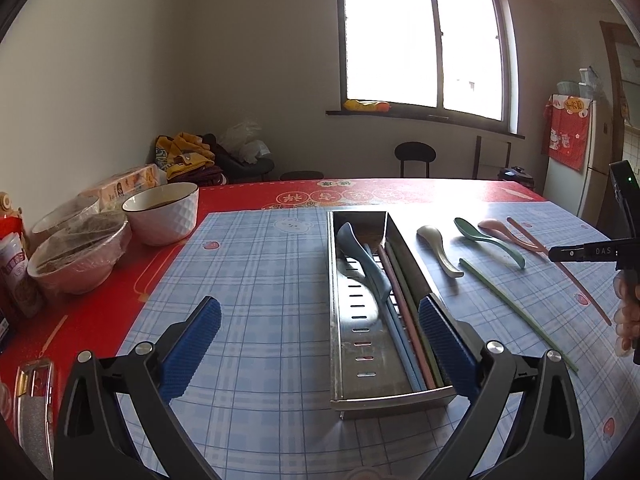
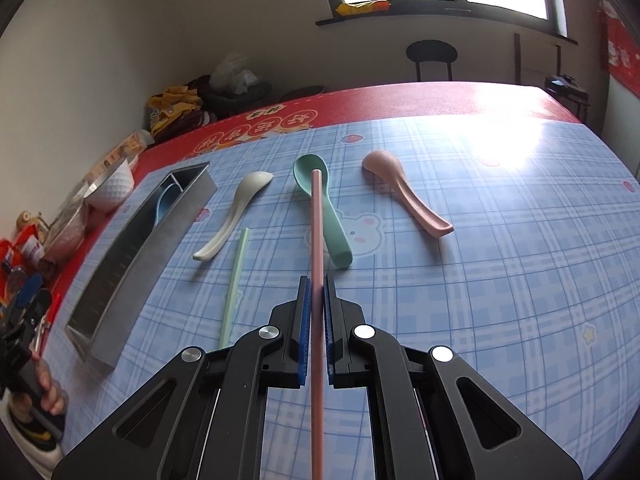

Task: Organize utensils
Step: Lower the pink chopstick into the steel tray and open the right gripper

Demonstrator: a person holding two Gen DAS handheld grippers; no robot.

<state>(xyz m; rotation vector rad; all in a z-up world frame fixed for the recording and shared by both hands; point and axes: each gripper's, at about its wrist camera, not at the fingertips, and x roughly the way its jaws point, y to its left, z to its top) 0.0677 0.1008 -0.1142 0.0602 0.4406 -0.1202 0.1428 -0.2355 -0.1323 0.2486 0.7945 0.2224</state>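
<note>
A steel utensil tray (image 1: 360,394) lies on the blue checked mat, holding a blue spoon (image 1: 362,260) and several chopsticks. My left gripper (image 1: 320,334) stands open just in front of the tray's near end, nothing between its fingers. My right gripper (image 2: 316,292) is shut on a pink chopstick (image 2: 316,220) that points forward over the green spoon (image 2: 320,200). On the mat lie a beige spoon (image 2: 236,216), a pink spoon (image 2: 404,192) and a green chopstick (image 2: 234,288). The tray (image 2: 160,248) sits left of them in the right wrist view.
Bowls (image 1: 162,212) and food packets crowd the red tablecloth at the left. A hand holding the right gripper's body (image 1: 624,256) shows at the right edge. Chairs stand beyond the table's far edge under the window.
</note>
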